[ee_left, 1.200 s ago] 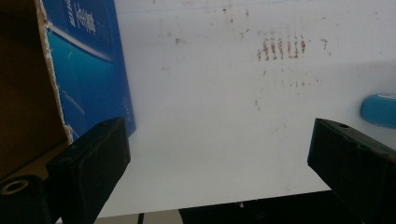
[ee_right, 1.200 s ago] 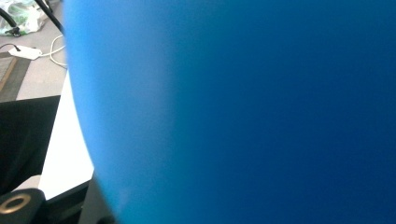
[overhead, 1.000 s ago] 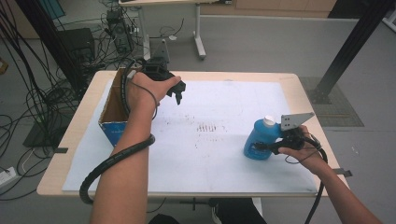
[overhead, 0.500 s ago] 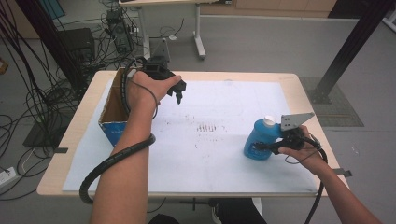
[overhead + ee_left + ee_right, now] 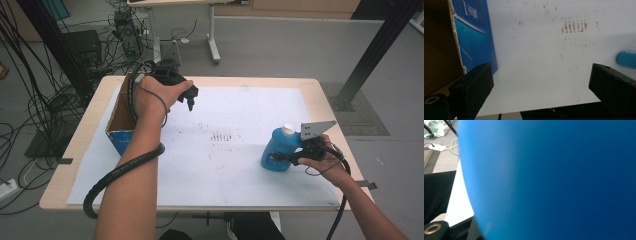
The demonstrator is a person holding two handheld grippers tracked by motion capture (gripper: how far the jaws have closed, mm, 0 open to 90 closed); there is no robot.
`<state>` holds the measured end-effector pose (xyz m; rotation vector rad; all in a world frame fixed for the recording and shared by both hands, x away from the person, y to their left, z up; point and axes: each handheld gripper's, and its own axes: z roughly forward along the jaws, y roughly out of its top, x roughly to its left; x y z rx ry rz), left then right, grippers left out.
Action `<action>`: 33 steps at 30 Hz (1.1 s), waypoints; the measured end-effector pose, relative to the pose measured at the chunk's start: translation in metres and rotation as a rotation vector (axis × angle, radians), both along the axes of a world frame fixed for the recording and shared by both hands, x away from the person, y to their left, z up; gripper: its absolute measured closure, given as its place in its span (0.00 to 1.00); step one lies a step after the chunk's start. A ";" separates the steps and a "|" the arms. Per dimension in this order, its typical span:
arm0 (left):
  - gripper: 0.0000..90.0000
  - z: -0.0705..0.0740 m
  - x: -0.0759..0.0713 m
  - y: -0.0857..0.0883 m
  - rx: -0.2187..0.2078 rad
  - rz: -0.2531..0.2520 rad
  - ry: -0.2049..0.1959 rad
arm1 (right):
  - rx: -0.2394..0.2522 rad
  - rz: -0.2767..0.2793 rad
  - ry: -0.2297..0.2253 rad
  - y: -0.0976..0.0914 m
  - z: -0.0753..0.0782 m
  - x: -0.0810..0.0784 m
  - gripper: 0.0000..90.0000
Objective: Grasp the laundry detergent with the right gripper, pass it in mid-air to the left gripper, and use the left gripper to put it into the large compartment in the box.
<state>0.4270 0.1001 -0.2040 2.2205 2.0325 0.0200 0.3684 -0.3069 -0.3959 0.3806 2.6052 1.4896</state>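
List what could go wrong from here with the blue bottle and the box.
1. The right hand-held gripper is shut low on the rounded blue plastic bottle with the white cap; the smooth curved body might slip or tip when lifted.
2. The bottle stands near the table's right edge, so a slip may send it off the table.
3. The open cardboard box with blue sides lies across the table, so the carry is long, and the open left hand-held gripper hovers beside it, possibly in the way.

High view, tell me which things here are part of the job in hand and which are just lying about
In the job:
- blue bottle, upright on the white sheet, gripped by the right gripper
- left gripper, open, held beside the cardboard box

Lying about:
- white sheet with reddish marks
- cables on the floor
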 end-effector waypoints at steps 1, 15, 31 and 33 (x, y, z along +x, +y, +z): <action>0.07 0.000 0.000 0.000 0.000 0.000 0.000 | 0.000 0.000 0.000 0.000 0.000 0.000 0.49; 0.07 0.004 -0.001 -0.001 -0.008 -0.012 -0.008 | -0.011 -0.005 -0.002 0.001 0.001 -0.001 0.49; 0.07 0.008 -0.003 -0.001 0.005 -0.035 -0.004 | -0.037 -0.009 0.002 0.004 0.004 -0.002 0.49; 0.07 0.011 -0.004 -0.001 0.015 -0.048 -0.004 | -0.065 -0.011 0.005 0.008 0.008 -0.002 0.49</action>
